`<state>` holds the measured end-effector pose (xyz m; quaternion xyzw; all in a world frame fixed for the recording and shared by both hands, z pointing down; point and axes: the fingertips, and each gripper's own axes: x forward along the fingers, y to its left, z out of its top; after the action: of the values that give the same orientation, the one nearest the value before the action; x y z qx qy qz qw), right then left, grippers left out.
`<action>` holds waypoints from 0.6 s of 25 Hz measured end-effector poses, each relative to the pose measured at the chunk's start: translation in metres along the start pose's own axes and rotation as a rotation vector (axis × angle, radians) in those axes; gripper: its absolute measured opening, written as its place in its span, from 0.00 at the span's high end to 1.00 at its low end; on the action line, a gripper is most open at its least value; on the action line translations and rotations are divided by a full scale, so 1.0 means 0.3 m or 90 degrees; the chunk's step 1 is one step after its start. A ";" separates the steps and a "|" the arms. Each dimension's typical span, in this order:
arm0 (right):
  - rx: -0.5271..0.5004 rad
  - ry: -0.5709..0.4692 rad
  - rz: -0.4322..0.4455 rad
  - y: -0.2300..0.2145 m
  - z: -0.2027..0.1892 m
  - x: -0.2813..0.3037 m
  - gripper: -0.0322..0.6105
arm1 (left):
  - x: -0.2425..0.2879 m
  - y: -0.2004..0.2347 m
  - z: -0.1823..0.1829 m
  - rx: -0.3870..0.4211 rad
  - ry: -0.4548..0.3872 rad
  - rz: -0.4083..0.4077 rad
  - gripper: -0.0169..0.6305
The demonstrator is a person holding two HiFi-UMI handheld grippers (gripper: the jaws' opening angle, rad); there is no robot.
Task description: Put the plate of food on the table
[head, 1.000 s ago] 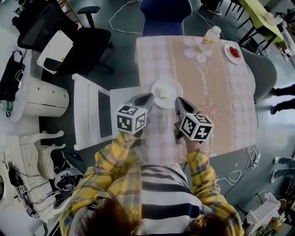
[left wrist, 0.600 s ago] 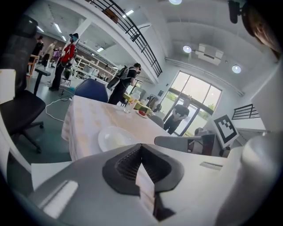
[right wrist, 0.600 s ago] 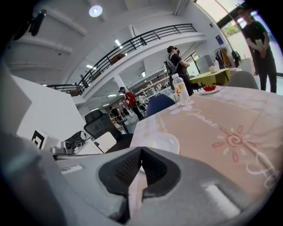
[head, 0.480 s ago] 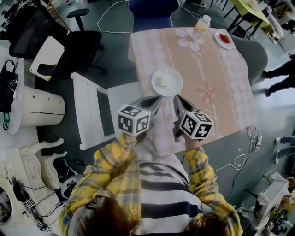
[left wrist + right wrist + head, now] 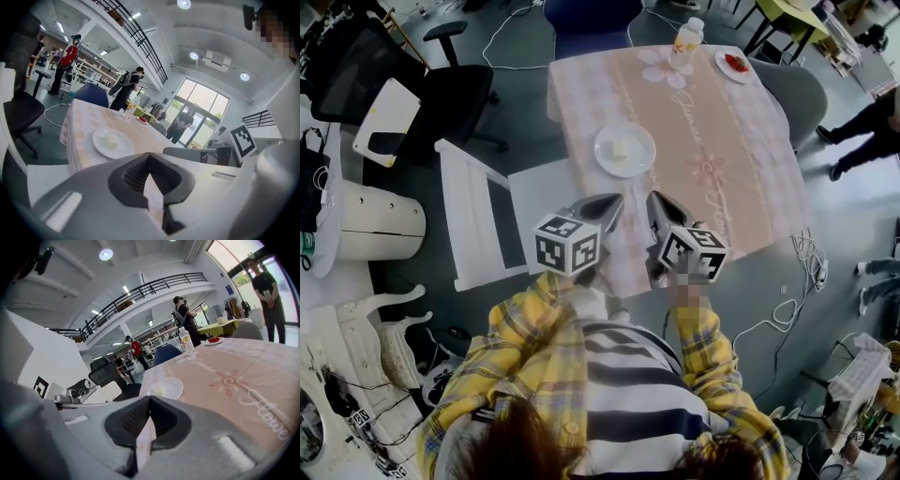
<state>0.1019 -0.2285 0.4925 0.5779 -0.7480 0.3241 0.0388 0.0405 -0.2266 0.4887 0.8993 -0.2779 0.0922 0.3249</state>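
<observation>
A white plate point(image 5: 624, 149) with a pale piece of food rests on the pink patterned tablecloth point(image 5: 722, 169), near the table's left edge. It also shows in the left gripper view, plate point(image 5: 112, 143), and in the right gripper view, plate point(image 5: 165, 389). Both grippers are held close to my body, short of the table's near edge and well back from the plate. My left gripper point(image 5: 614, 200) is shut with nothing in it, its jaws meeting point(image 5: 150, 157). My right gripper point(image 5: 654, 197) is shut and empty too point(image 5: 150, 399).
At the table's far end stand a bottle point(image 5: 686, 36) and a small plate with red food point(image 5: 733, 63). A white chair point(image 5: 487, 216) sits left of the table, a black office chair point(image 5: 459, 103) beyond it, a blue chair point(image 5: 586, 14) at the far end. People stand at the right point(image 5: 862, 122).
Both grippers have drawn back from the plate toward my body. The table and plate now lie farther away in the head view. The plate stays on the table.
</observation>
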 end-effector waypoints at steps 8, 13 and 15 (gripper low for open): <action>0.006 0.002 0.000 -0.006 -0.093 -0.168 0.95 | -0.037 -0.128 -0.114 -0.001 0.010 0.014 0.97; -0.009 0.012 0.000 0.000 -0.158 -0.254 0.95 | -0.064 -0.206 -0.180 0.000 0.013 0.011 0.97; -0.012 0.011 -0.001 0.004 -0.176 -0.285 0.95 | -0.079 -0.229 -0.198 0.005 0.011 0.015 0.97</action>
<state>0.1122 -0.1286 0.4965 0.5753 -0.7501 0.3223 0.0511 0.0603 -0.1348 0.4896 0.8963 -0.2854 0.1049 0.3227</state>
